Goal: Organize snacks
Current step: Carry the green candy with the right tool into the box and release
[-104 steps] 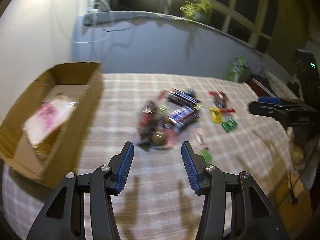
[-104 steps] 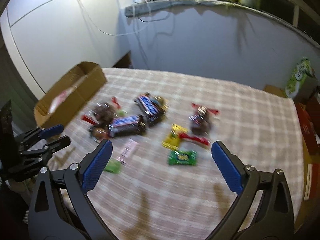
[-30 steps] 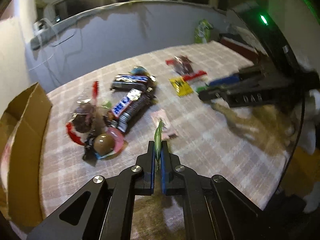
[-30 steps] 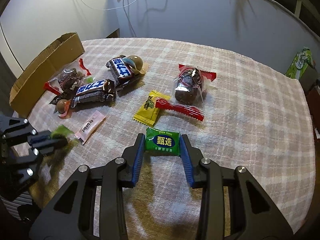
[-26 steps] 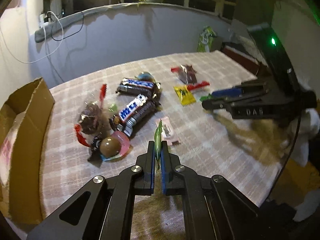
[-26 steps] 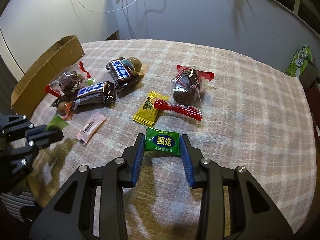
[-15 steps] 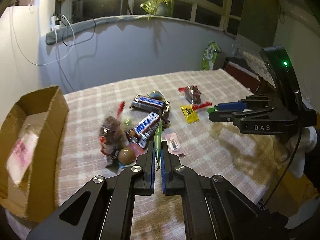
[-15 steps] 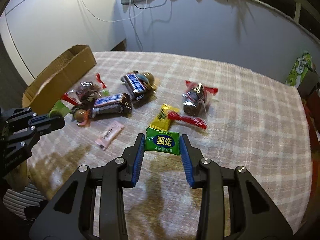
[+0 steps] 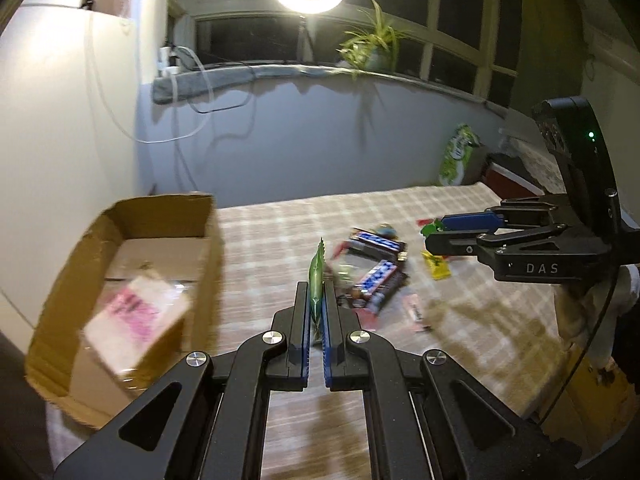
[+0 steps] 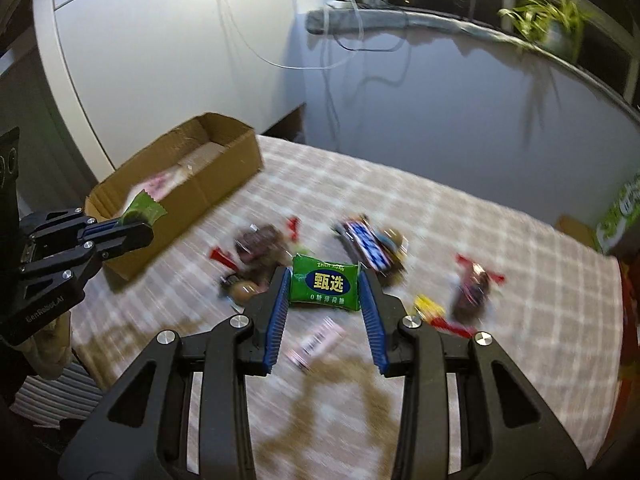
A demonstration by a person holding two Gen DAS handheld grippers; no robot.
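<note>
My left gripper (image 9: 316,300) is shut on a thin green candy wrapper (image 9: 316,280), held edge-on above the checked tablecloth. From the right wrist view that same left gripper (image 10: 136,232) hangs just in front of the open cardboard box (image 10: 224,168), the green wrapper (image 10: 145,207) sticking out. My right gripper (image 10: 325,292) is shut on a green candy packet (image 10: 325,282) with a blue oval label, lifted above the snack pile. In the left wrist view the right gripper (image 9: 436,234) shows at the right. The box (image 9: 96,264) holds a pink-printed packet (image 9: 136,316).
Loose snacks lie on the tablecloth (image 10: 500,240): blue chocolate bars (image 10: 366,246), a dark red-ended packet (image 10: 474,286), a yellow candy (image 9: 438,266), a pink sachet (image 10: 318,342). A green bag (image 9: 456,156) stands at the far edge, a plant (image 9: 372,50) on the sill.
Both grippers have risen off the table with their green candies and swung left toward the cardboard box, which now sits larger and closer in both views.
</note>
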